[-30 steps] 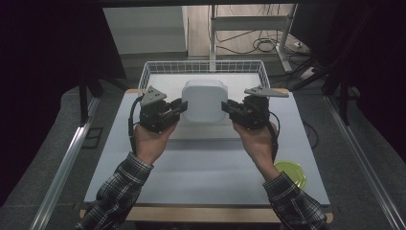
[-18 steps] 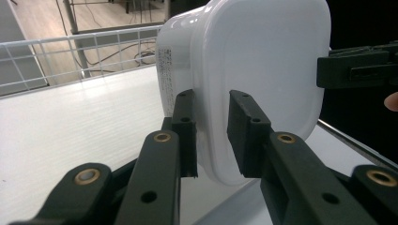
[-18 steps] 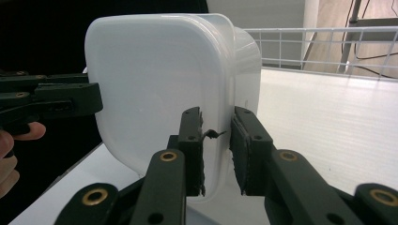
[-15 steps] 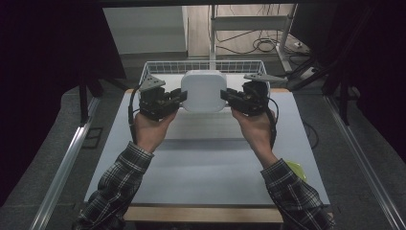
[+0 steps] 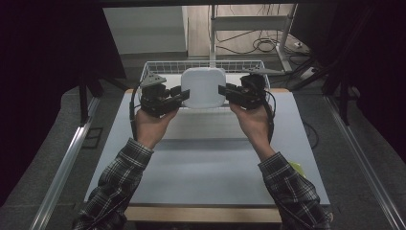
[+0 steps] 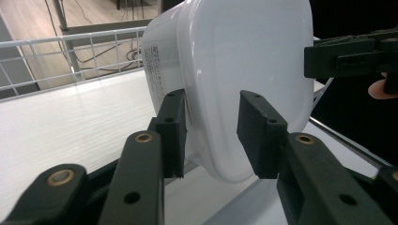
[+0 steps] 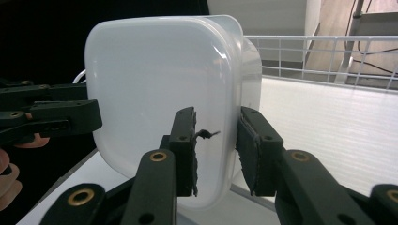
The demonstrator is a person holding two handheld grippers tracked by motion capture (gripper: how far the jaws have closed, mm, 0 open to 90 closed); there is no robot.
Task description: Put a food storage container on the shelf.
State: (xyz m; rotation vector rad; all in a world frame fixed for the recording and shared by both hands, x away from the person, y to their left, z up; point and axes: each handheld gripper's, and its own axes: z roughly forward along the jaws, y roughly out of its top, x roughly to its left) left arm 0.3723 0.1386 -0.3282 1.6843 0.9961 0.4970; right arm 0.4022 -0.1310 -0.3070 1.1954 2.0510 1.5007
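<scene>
White container (image 5: 204, 86) between both grippers' loosened fingers (image 6: 172, 129), its rim seemingly no longer pinched, above wire basket (image 5: 158, 67).

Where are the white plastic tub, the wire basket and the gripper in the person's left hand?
white plastic tub (image 5: 203, 87): high view, middle of its flat face.
wire basket (image 5: 163, 66): high view, far rim, left part.
left gripper (image 5: 181, 95): high view, between its jaw tips at the tub's left edge.

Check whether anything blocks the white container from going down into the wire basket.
Nothing visible does. The white container sits at the wire basket, past its near rim, with bare white basket floor beside it. The left gripper and right gripper flank its edges.
</scene>
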